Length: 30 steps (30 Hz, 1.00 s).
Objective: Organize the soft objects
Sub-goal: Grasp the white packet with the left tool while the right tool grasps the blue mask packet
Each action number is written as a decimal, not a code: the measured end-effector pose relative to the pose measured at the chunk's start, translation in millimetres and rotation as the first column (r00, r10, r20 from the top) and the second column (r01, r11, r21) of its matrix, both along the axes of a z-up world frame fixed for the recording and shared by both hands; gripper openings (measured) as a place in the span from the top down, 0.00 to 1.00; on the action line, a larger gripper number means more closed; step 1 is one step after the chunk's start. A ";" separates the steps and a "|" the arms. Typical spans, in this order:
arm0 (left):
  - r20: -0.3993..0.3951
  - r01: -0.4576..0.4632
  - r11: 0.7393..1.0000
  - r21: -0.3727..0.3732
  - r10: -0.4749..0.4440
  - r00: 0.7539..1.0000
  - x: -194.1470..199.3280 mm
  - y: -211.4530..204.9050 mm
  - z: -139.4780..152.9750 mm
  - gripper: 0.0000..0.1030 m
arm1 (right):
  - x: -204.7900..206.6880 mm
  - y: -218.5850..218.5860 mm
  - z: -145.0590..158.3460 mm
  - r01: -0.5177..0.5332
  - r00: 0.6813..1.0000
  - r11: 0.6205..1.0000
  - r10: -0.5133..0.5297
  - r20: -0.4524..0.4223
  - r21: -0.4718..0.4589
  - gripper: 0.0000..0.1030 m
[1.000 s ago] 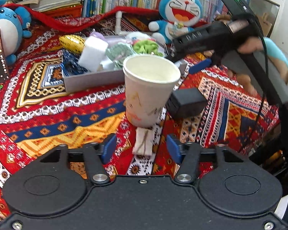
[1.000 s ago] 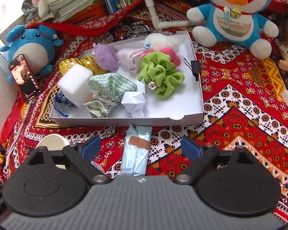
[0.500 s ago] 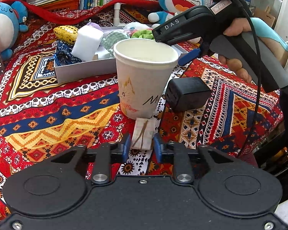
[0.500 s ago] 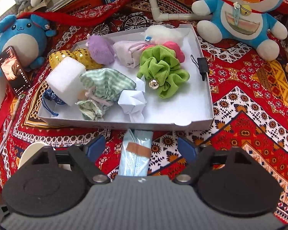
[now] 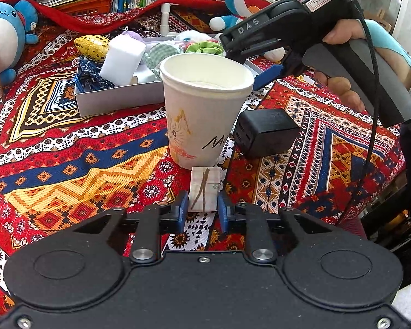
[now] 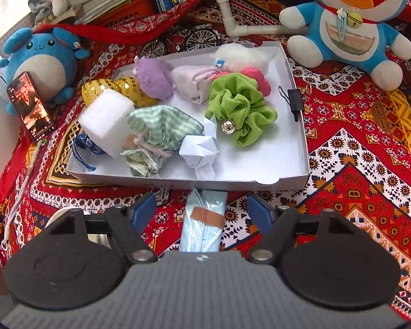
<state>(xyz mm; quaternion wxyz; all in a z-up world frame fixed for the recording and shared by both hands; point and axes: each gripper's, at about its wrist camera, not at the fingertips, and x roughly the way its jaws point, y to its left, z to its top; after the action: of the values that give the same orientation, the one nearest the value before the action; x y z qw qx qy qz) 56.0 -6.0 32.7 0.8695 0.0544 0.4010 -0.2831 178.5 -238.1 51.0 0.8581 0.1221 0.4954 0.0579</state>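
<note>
My left gripper [image 5: 202,208] is shut on a small checked cloth pouch [image 5: 204,189] just in front of a white paper cup [image 5: 205,107]. My right gripper [image 6: 201,209] is open above a folded light-blue face mask [image 6: 202,227] that lies on the cloth before the white tray [image 6: 296,175]. The tray holds several soft things: a green scrunchie [image 6: 238,109], a white foam block [image 6: 106,122], a green checked pouch [image 6: 161,126], a purple plush [image 6: 153,79] and a gold sequin pouch [image 6: 106,86]. The right gripper also shows in the left wrist view [image 5: 268,75], past the cup.
A black charger block [image 5: 265,131] sits right of the cup. A Doraemon plush [image 6: 353,22], a blue plush [image 6: 41,63] and a phone [image 6: 30,105] stand around the tray. A binder clip [image 6: 294,100] hangs on the tray's right wall. Books line the back.
My left gripper has closed on the small checked pouch and held it. My right gripper has moved forward a little over the face mask toward the tray, still open.
</note>
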 end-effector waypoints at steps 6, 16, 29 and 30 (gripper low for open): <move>0.000 0.000 1.000 -0.001 0.000 1.000 -0.5 -0.1 0.2 0.79 | 5.4 -2.2 -7.7 0.015 0.999 0.998 -0.012 -0.049 0.066 0.33; -0.002 -0.001 1.000 -0.009 0.001 1.000 -0.4 -0.5 -0.5 0.79 | 9.1 -9.7 -15.7 0.058 0.994 0.992 -0.048 -0.096 0.111 0.51; 0.009 0.032 0.999 -0.006 -0.031 0.999 -3.7 -5.5 -1.1 0.77 | 13.2 7.1 -25.2 0.029 0.994 0.999 -0.026 -0.105 0.030 0.61; 0.010 0.034 0.999 -0.005 -0.034 0.999 -3.9 -6.2 -1.2 0.77 | 11.9 6.1 -25.1 0.030 0.995 0.999 -0.026 -0.101 0.030 0.62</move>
<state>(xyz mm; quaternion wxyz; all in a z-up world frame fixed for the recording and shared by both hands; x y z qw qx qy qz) 52.0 -12.1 31.5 0.8668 0.0605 0.3950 -0.2984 190.4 -232.0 25.9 0.8309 0.1452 0.5350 0.0475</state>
